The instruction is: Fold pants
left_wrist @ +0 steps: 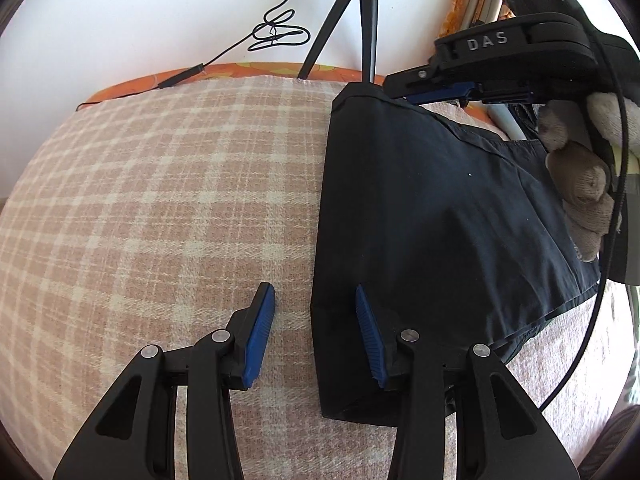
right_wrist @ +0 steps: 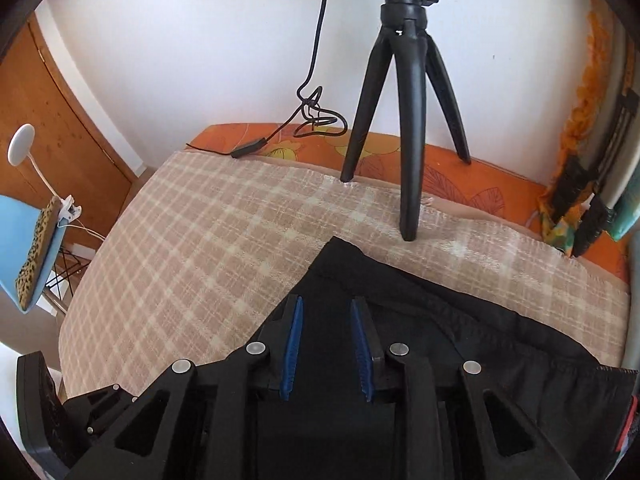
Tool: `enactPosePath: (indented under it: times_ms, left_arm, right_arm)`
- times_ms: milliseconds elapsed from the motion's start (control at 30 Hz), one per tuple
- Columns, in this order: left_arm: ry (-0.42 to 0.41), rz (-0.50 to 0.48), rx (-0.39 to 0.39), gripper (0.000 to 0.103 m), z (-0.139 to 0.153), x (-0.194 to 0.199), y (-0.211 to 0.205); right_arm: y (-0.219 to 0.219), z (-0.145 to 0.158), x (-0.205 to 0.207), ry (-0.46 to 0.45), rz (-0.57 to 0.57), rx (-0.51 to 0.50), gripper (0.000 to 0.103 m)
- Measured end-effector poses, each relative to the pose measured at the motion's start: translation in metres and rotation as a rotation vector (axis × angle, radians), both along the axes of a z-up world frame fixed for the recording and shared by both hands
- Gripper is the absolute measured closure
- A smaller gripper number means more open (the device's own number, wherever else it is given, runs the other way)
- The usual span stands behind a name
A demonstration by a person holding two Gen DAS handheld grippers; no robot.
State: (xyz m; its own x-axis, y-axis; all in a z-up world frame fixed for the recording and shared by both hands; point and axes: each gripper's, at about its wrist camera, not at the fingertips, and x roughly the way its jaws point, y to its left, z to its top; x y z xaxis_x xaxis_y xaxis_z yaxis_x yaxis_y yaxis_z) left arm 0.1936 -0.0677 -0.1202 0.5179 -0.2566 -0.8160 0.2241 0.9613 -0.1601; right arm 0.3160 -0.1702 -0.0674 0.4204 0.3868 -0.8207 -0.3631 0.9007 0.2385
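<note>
**Pants folded, tools slack**

My left tool [left_wrist: 314, 300] straddles the pants' [left_wrist: 432, 208] left edge, jaws apart, gripping nothing. My right tool [right_wrist: 326, 316] hovers part-open over their far corner – free plaid blanket [left_wrist: 160, 184] stretches left.

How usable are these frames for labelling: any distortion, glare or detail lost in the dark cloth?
Left wrist view: strong fisheye bends the plaid blanket into a dome; even daylight, pants folds readable. Right wrist view: same bending, corners vignetted; the pants go nearly featureless black, merging with the right gripper; tripod sharp.
</note>
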Motion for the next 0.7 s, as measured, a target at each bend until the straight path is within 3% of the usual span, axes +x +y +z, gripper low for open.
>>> enactPosePath:
  times_ms: [333,433,533,700]
  left_arm:
    - [0.022,-0.001,-0.046,0.066,0.005,-0.007,0.006]
    - [0.04,0.002,-0.084,0.066,0.006,-0.012,0.008]
    - [0.07,0.0,-0.145,0.074,0.007,-0.016,0.007]
    - [0.065,0.011,-0.172,0.081,0.011,-0.022,0.004]
  right_arm:
    - [0.014,-0.02,0.03,0.066,-0.025,-0.04,0.079]
    - [0.015,-0.027,0.039,0.087,-0.046,-0.04,0.079]
    - [0.018,-0.033,0.045,0.114,-0.053,-0.049,0.078]
    - [0.031,-0.023,0.044,0.15,-0.037,-0.079,0.064]
